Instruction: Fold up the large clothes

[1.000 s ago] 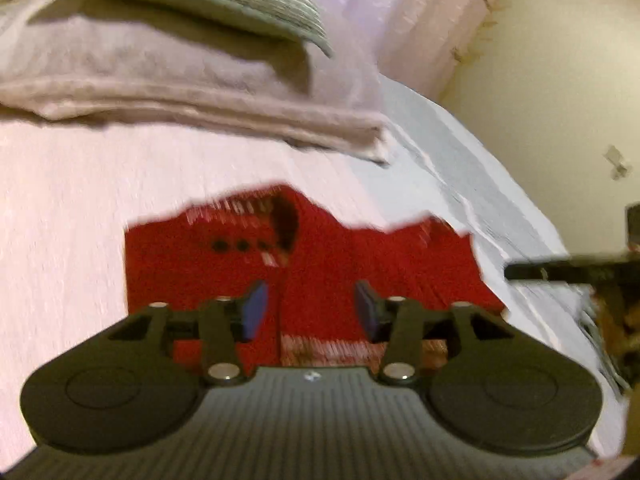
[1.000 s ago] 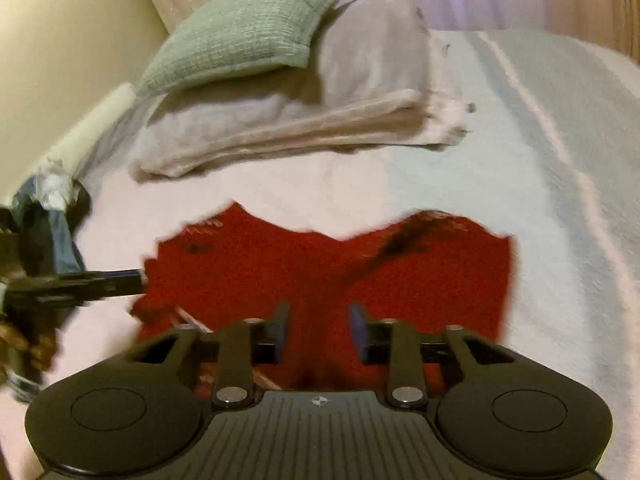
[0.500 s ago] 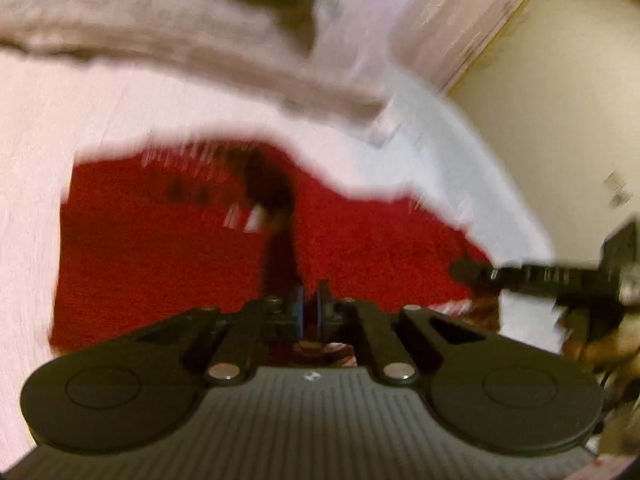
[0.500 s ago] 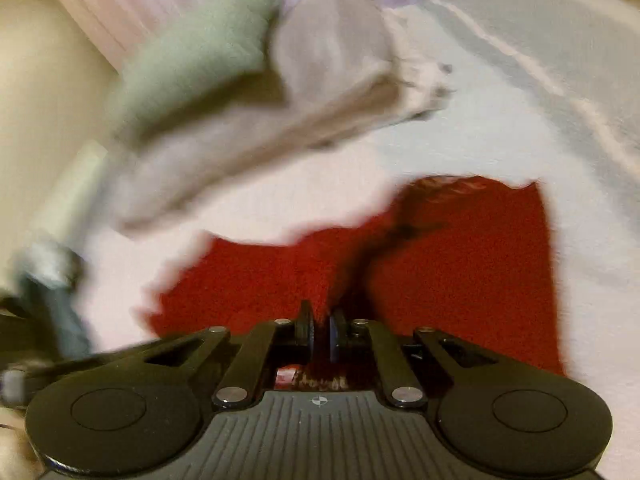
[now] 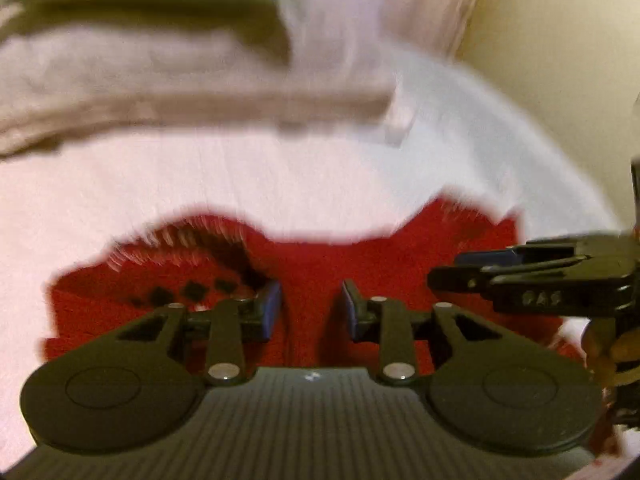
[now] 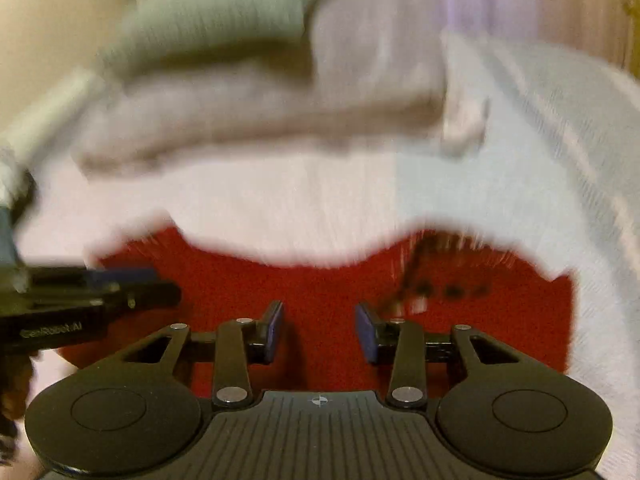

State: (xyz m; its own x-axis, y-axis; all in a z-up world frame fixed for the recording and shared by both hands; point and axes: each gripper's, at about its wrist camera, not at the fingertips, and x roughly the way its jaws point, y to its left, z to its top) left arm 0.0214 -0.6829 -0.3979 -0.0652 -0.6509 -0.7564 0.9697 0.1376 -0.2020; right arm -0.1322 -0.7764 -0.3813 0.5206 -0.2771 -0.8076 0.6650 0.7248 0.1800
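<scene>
A red knitted garment (image 5: 312, 256) lies folded flat on the bed, with dark diamond marks and a pale-ribbed neck opening at its left. My left gripper (image 5: 311, 308) hovers over its near middle, jaws opening; only a crease of the flat cloth shows below the gap, and the pads press on nothing. The right gripper (image 5: 452, 270) reaches in from the right edge. In the right wrist view the same garment (image 6: 320, 280) fills the lower middle. My right gripper (image 6: 320, 332) is over it with jaws opening and nothing gripped, and the left gripper (image 6: 160, 286) enters from the left.
A pale pink and white bedspread (image 5: 200, 184) covers the bed, turning pale blue (image 6: 520, 160) at the right. Behind the garment lies a folded beige blanket stack (image 5: 160, 92) with a green cushion (image 6: 224, 20) on top. A curtain (image 5: 360, 20) and cream wall (image 5: 560, 60) stand beyond.
Both grippers stood open a second ago, were shut half a second ago, and now stand apart again. Both cameras have swung, so the garment sits lower in each view.
</scene>
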